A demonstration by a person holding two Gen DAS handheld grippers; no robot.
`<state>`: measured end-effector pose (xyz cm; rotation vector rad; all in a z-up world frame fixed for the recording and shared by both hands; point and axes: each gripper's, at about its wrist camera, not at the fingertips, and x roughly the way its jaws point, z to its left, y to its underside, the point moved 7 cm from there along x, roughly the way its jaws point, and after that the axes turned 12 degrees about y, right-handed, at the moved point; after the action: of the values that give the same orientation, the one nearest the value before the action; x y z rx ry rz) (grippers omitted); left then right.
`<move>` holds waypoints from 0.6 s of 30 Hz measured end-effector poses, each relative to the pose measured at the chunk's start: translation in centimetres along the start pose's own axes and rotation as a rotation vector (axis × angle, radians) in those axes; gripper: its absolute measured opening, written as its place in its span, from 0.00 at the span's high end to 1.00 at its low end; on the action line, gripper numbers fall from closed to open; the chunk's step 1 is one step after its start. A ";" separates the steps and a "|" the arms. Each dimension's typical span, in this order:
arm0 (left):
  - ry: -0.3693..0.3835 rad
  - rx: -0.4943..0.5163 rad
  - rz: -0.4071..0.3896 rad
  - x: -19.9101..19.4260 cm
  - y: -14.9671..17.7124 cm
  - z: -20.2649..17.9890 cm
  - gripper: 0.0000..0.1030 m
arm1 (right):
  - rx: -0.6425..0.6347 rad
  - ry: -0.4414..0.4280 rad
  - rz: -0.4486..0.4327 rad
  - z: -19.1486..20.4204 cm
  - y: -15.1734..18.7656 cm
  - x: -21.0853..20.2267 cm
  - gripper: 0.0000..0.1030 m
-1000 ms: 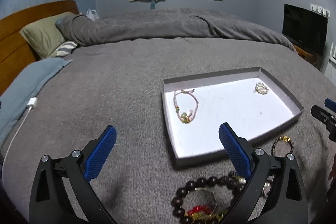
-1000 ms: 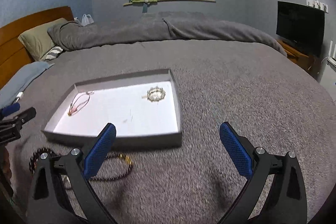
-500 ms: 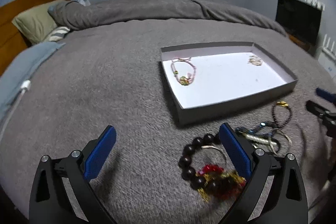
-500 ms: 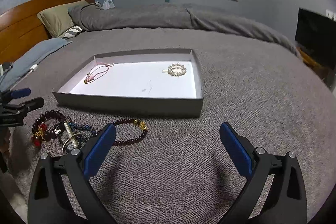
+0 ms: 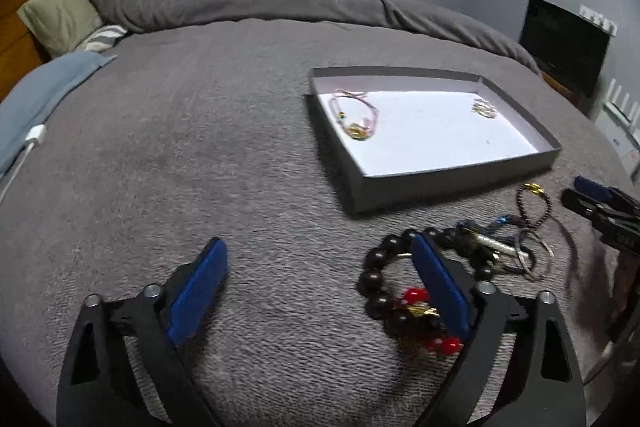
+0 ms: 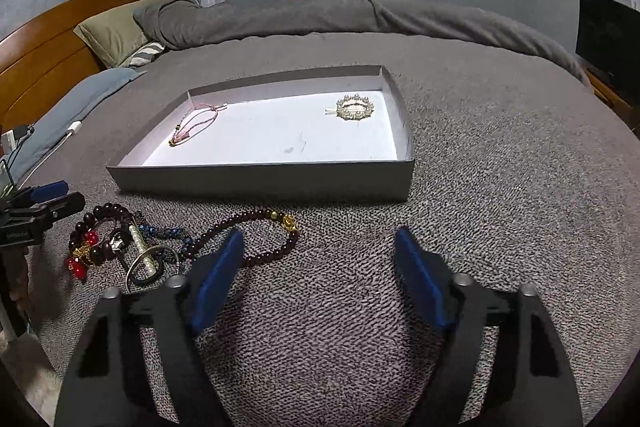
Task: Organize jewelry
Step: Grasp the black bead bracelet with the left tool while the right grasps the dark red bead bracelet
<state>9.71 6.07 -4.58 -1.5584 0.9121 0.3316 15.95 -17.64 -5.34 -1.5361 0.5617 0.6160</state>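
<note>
Closing left gripper [image 5: 316, 263] and right gripper [image 6: 318, 253] – both fairly wide, nothing between pads, only grey bedspread [image 5: 180, 147]. Bracelet pile [image 6: 132, 247] near-left, just before grey tray [image 6: 260, 177] – pink cord bracelet [image 6: 196, 123], pearl ring piece [image 6: 355, 108] inside. Pillow [image 6: 116, 27], headboard far left.

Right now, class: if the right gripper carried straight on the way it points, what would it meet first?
Probably bare grey bedspread: the right gripper, its jaws closing on nothing, points down at it. The dark red beaded bracelet with gold charm lies just left of that line; depth is unclear.
</note>
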 end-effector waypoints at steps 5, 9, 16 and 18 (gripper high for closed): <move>0.045 0.020 0.022 0.4 0.0 -0.9 0.58 | -0.022 -0.035 0.020 1.2 0.2 0.1 0.54; 0.094 0.034 0.036 0.3 0.1 -1.9 0.66 | -0.035 -0.051 0.032 1.9 0.4 0.2 0.60; 0.063 0.073 0.115 2.0 1.3 -2.2 0.67 | -0.035 -0.057 0.051 2.3 0.6 1.0 0.60; 0.063 0.082 0.124 2.3 1.4 -2.4 0.74 | -0.029 -0.062 0.055 2.3 0.6 1.3 0.60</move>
<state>9.55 3.09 -6.61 -1.4477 1.0613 0.3303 16.37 -15.35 -6.70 -1.5277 0.5520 0.7145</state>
